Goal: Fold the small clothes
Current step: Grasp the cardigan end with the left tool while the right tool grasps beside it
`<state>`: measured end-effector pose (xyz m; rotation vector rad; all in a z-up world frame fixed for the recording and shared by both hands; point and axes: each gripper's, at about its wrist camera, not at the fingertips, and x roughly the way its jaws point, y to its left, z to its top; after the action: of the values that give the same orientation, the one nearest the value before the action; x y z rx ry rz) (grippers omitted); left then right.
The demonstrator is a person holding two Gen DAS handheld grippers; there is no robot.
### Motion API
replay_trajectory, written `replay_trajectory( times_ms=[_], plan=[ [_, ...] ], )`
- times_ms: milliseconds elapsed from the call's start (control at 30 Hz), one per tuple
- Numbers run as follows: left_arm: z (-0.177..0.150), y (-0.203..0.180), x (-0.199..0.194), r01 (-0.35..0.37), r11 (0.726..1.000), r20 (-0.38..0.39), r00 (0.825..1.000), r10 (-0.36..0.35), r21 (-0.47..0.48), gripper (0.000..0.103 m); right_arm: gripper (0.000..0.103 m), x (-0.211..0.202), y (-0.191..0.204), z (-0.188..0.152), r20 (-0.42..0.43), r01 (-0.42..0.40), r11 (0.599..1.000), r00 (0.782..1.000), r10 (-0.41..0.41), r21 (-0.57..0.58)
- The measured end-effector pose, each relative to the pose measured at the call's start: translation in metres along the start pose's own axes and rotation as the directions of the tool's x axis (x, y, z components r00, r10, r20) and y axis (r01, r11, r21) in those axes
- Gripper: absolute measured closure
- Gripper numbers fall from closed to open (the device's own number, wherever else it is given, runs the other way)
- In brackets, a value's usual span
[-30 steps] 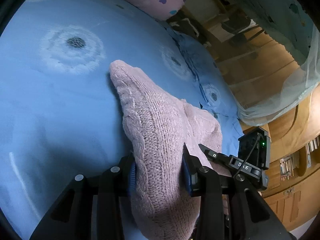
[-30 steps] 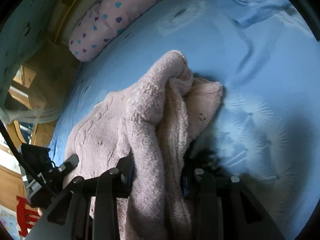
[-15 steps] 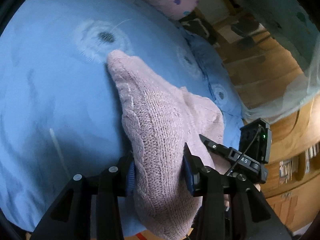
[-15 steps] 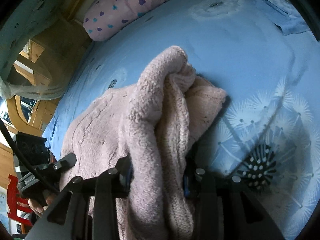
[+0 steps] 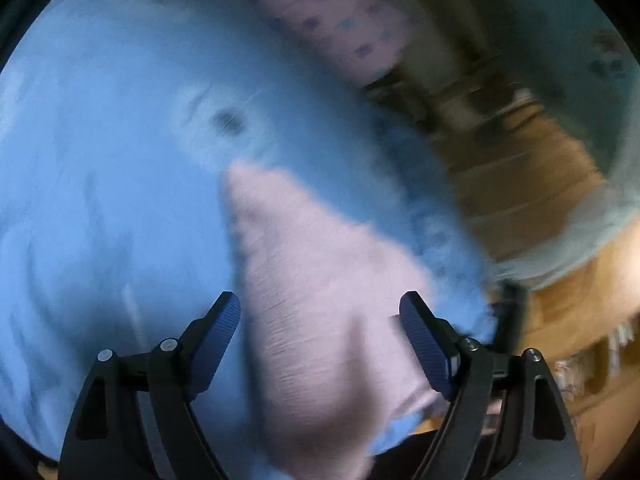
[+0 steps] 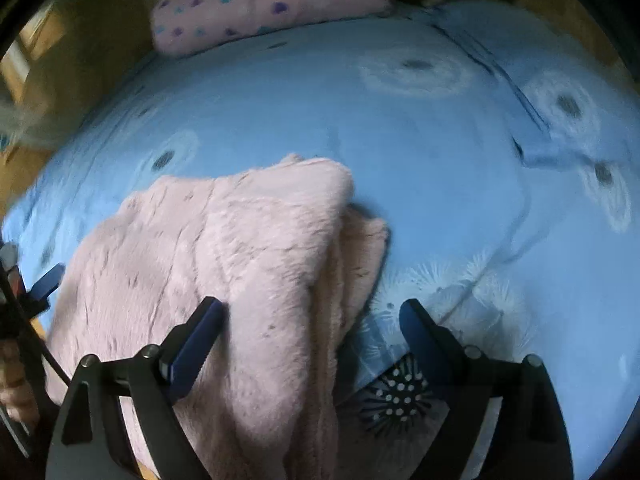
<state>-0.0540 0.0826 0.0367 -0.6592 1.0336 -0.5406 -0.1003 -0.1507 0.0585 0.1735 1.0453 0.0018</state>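
A pale pink knitted garment [image 5: 316,300] lies on the blue bed sheet [image 5: 100,200]; the left wrist view is blurred by motion. My left gripper [image 5: 320,320] is open, its jaws wide apart on either side of the garment, not gripping it. In the right wrist view the same pink garment [image 6: 224,264] lies bunched in a thick fold on the sheet [image 6: 400,152]. My right gripper [image 6: 310,320] is open too, with the garment lying between and under its jaws. The left gripper's fingertip [image 6: 48,280] shows at the left edge of the right wrist view.
A pink pillow with coloured hearts [image 6: 272,0] lies at the head of the bed, also visible in the left wrist view [image 5: 328,24]. Wooden furniture [image 5: 520,184] and a pale net curtain [image 5: 592,224] stand beyond the bed's right edge.
Both grippers have opened and let go of the pink garment, which now lies on the sheet. Both cameras have shifted, and the left view is motion-blurred.
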Motion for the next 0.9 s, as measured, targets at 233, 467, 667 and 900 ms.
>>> replay_trajectory(
  times_ms=[233, 467, 667, 900],
  plan=[
    [-0.02, -0.003, 0.023, -0.09, 0.996, -0.022, 0.996, 0.09, 0.019, 0.033, 0.0, 0.024, -0.011, 0.01, -0.111, -0.08, 0.997, 0.991, 0.077, -0.021],
    [-0.01, -0.007, 0.039, -0.057, 0.995, -0.074, 0.995, 0.063, 0.076, 0.019, 0.0, 0.044, -0.03, 0.014, -0.145, -0.199, 0.978, 0.968, 0.205, 0.059],
    [-0.003, -0.005, 0.042, -0.013, 1.0, -0.085, 0.996, 0.014, 0.015, 0.016, 0.0, 0.05, -0.026, 0.018, -0.115, -0.242, 0.967, 0.961, 0.25, 0.074],
    [-0.001, -0.01, 0.05, -0.033, 0.998, -0.229, 0.972, 0.044, 0.055, 0.061, 0.043, 0.058, 0.003, 0.033, -0.137, -0.308, 0.95, 0.94, 0.311, 0.042]
  ],
)
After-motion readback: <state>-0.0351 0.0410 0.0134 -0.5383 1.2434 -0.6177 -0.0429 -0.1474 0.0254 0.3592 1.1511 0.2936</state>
